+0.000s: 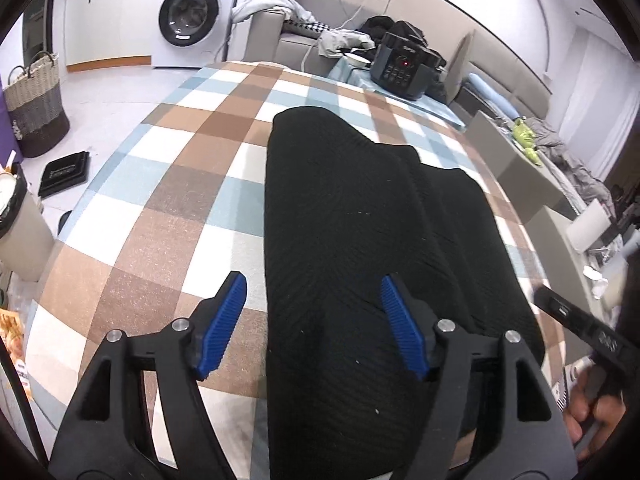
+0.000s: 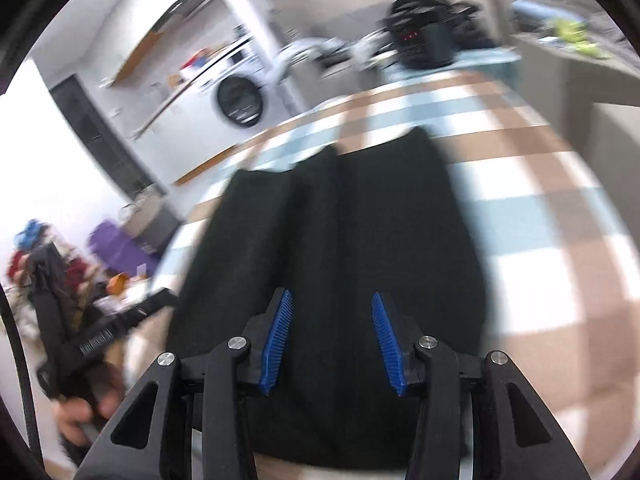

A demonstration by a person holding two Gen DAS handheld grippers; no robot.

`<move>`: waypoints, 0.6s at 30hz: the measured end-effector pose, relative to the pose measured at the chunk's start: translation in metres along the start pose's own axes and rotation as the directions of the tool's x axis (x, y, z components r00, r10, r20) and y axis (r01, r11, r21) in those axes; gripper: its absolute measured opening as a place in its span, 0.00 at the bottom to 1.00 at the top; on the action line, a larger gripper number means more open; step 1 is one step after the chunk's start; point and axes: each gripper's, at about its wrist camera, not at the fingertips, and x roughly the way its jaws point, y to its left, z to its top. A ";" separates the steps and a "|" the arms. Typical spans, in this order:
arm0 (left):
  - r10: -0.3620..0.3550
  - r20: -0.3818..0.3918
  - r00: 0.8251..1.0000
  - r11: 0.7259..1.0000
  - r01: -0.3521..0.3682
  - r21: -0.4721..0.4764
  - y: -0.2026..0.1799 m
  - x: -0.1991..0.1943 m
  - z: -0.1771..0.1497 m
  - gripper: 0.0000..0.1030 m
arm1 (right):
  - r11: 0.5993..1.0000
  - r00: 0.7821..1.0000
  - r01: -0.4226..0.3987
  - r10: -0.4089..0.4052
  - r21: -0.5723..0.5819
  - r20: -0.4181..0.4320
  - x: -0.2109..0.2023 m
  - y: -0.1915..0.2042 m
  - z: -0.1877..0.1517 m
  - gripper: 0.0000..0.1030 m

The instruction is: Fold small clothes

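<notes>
A black ribbed garment (image 1: 360,240) lies flat on the checked tablecloth (image 1: 172,184), its length running away from me, with a fold ridge along its right half. My left gripper (image 1: 314,320) is open above the garment's near left edge, one blue pad (image 1: 224,320) over the cloth and the other over the garment. In the blurred right wrist view the same garment (image 2: 340,232) fills the middle. My right gripper (image 2: 332,336) is open above its near end and holds nothing. The other gripper shows at the left edge (image 2: 100,332).
A black pressure cooker (image 1: 404,66) stands at the table's far end on a blue cloth. A washing machine (image 1: 192,12), a woven basket (image 1: 34,100) and a bin (image 1: 16,224) stand on the floor to the left. A grey sofa (image 1: 532,168) runs along the right.
</notes>
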 end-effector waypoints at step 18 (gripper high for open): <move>0.023 0.014 1.000 0.999 -0.022 -0.032 0.019 -0.025 -0.009 0.66 | 0.966 1.000 0.012 -0.010 -0.260 0.010 0.057 0.072 0.066 0.06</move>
